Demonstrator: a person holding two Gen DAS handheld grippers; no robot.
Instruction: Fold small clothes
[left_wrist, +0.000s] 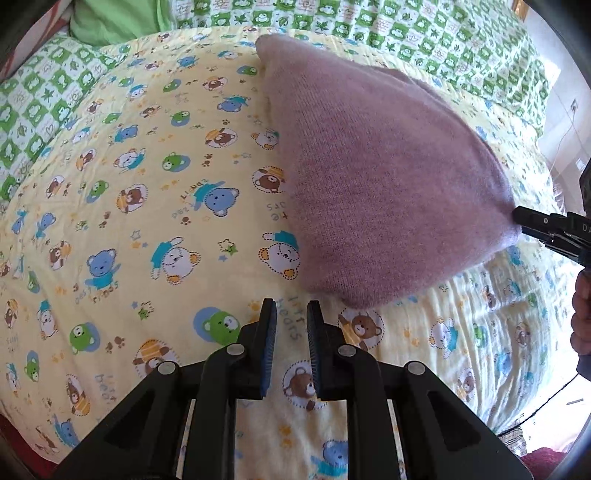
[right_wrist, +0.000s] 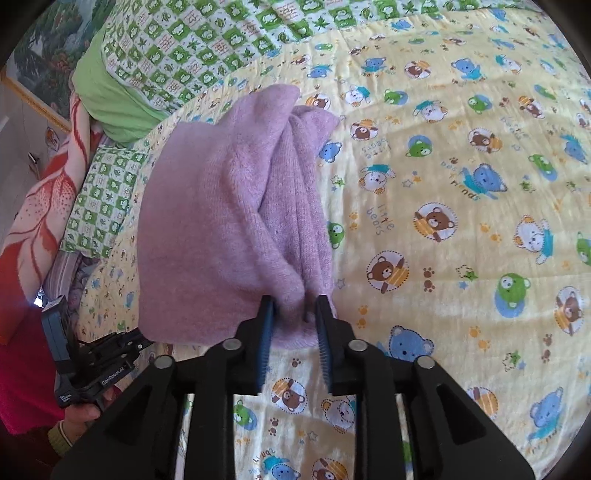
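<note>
Left wrist view shows the left claw (left_wrist: 291, 314) above the yellow bedsheet (left_wrist: 147, 221) with the bear print; its two blue-padded fingers (left_wrist: 269, 332) stand a little apart, a narrow gap, and nothing is between them; only the sheet is seen through the gap. Just ahead and to the right of this claw is the purple knit garment (left_wrist: 388, 184); it is lifted at one corner and slopes down to the bed, with its far end lying on the sheet near the green checkered quilt (left_wrist: 424, 33); the near lower edge of the garment comes close to the left fingertips, but I cannot tell if it touches them. At the right edge of this view the right claw (left_wrist: 517, 221) pinches the raised corner of the garment. Right wrist view shows this grip from close: the right claw (right_wrist: 295, 306) is closed narrow on a bunched fold of the purple knit garment (right_wrist: 229, 206), and the cloth fills the space between the fingers (right_wrist: 266, 325); the garment hangs in soft vertical folds from there down to the bed. At the lower left of this view the left claw (right_wrist: 138, 341) is seen, apart from the garment, and its state is not clear from this side. A green pillow (right_wrist: 110, 99) and a red flowered blanket (right_wrist: 37, 221) lie at the far side of the bed.
</note>
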